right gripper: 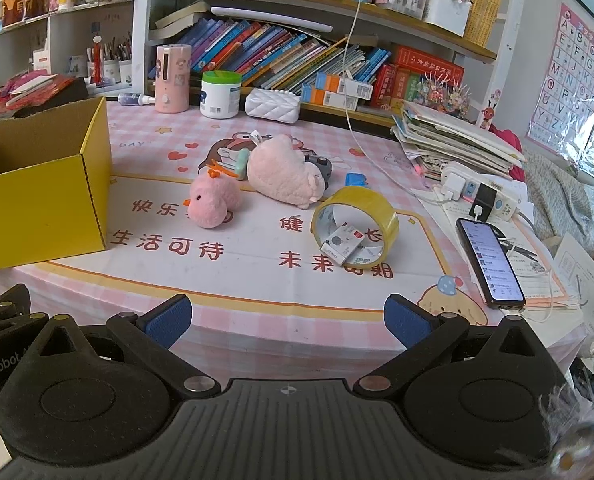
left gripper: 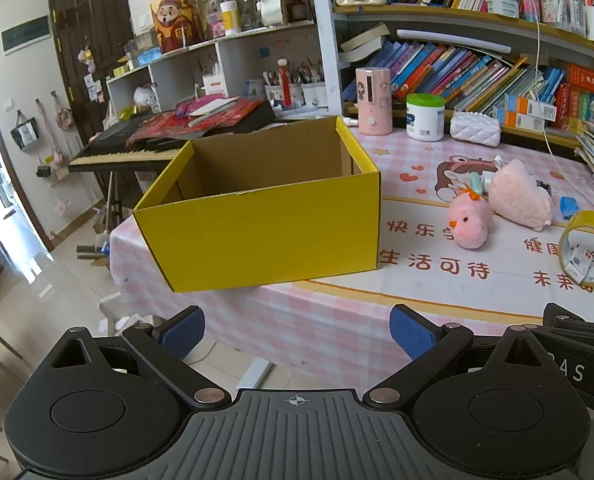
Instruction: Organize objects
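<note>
I am holding my left gripper (left gripper: 297, 334) off the near edge of the table (left gripper: 337, 320), its blue pads spread wide apart with nothing between them. It is facing the yellow box (left gripper: 265, 236), which is sitting open-topped at the table's left corner, its inside showing bare brown cardboard.

I am holding my right gripper (right gripper: 288, 320) beside it, also before the near edge, fingers wide apart and gripping nothing. Ahead of it the things to sort are lying on the pink checked cloth. The pink chick plush (right gripper: 211, 204) is resting to the right of the box, well apart from it. Just behind and to its right, the larger pink plush (right gripper: 283, 176) is lying on its side, with a small teal item (right gripper: 241, 164) tucked against its left and a small grey thing (right gripper: 323, 168) against its far side. A little blue piece (right gripper: 355, 180) is lying just right of that. The yellow tape roll (right gripper: 357, 220) is standing on edge nearer to me, and a small white packet (right gripper: 343, 246) is lying partly through its ring. Farther right, a phone (right gripper: 491, 264) is lying with its screen lit on some papers.
</note>
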Demonstrator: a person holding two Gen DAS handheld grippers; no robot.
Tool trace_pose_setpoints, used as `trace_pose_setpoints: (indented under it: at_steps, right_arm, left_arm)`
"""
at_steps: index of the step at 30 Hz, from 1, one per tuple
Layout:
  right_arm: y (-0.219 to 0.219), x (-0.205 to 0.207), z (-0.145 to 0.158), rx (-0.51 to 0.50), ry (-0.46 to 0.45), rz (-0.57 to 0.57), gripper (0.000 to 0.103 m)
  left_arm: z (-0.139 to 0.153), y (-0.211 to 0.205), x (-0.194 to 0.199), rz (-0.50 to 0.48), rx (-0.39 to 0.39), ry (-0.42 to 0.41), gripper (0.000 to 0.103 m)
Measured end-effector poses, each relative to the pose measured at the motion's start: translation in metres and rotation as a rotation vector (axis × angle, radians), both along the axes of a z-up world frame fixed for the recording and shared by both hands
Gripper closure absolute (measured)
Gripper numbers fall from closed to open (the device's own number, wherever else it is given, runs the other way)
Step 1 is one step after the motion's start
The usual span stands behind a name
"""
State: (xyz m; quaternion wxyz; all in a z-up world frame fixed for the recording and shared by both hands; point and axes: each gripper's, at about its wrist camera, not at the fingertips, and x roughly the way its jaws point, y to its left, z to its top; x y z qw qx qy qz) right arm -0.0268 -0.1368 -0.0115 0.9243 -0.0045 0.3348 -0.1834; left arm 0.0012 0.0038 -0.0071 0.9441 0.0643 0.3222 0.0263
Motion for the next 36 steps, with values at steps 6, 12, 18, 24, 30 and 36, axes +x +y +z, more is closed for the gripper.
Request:
trace_pose_setpoints:
  at_steps: [6,12,18,24,30,36]
  right_arm:
    - [0.000,0.001,0.000,-0.001,0.001,0.000,0.000]
    - [0.000,0.003,0.000,-0.002,0.002,-0.001,0.000]
    - [-0.001,-0.001,-0.001,-0.002,0.001,-0.004,0.000]
    - [-0.007,0.006,-0.002,-0.003,0.009,-0.011,0.000]
    - [-0.009,0.007,-0.004,-0.004,0.020,-0.010,0.000]
    - [-0.007,0.012,-0.004,-0.009,0.022,-0.006,0.000]
  left_arm:
    - [-0.002,-0.001,0.003,0.000,-0.001,0.003,0.003]
    - [-0.002,-0.003,0.008,-0.003,-0.001,0.007,0.003]
    - [-0.002,-0.005,0.014,-0.012,-0.006,0.009,0.003]
    - [-0.002,-0.006,0.014,-0.018,-0.007,0.014,0.003]
    - [-0.004,-0.007,0.017,-0.019,-0.010,0.026,0.003]
    - [-0.003,-0.006,0.018,-0.019,-0.014,0.028,0.003]
